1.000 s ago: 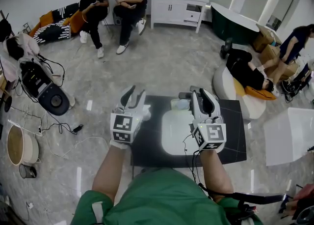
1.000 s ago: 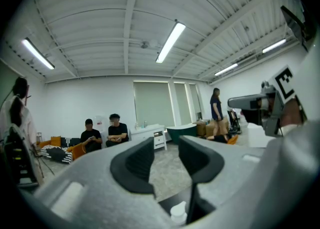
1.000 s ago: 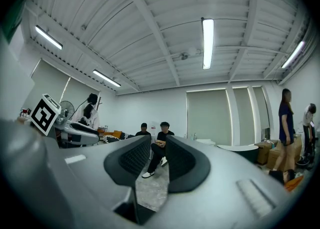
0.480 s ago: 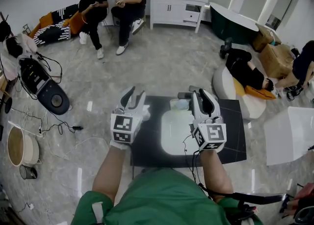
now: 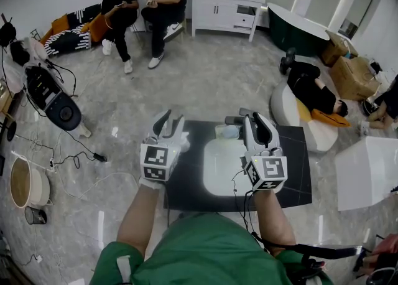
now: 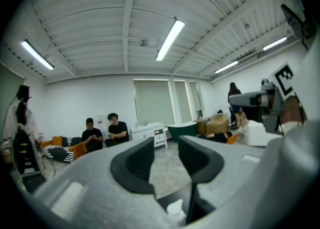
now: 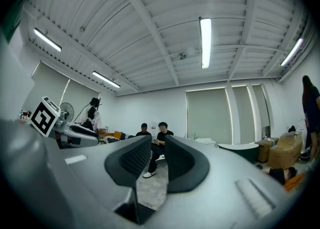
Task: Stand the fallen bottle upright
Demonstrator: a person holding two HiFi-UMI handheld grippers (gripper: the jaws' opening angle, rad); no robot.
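Note:
A pale, see-through bottle (image 5: 227, 132) lies on its side at the far edge of the dark table (image 5: 292, 172), just left of my right gripper (image 5: 252, 117). That gripper's jaws stand a narrow gap apart with nothing between them (image 7: 159, 160). My left gripper (image 5: 171, 119) hovers over the table's left edge, open and empty (image 6: 166, 160). A small white cap (image 6: 176, 209) shows below its jaws, and a white thing (image 5: 185, 143) sits beside it in the head view. Neither gripper touches the bottle.
Bright glare (image 5: 224, 165) covers the table's middle. Two people sit on chairs (image 5: 146, 4) at the far wall beside a white cabinet (image 5: 227, 7). A person lies on a beanbag (image 5: 311, 100) to the right. Cables and a round device (image 5: 56, 106) lie on the floor at left.
Both grippers have stayed where they were. The person at the right edge of the room has moved lower and partly out of view.

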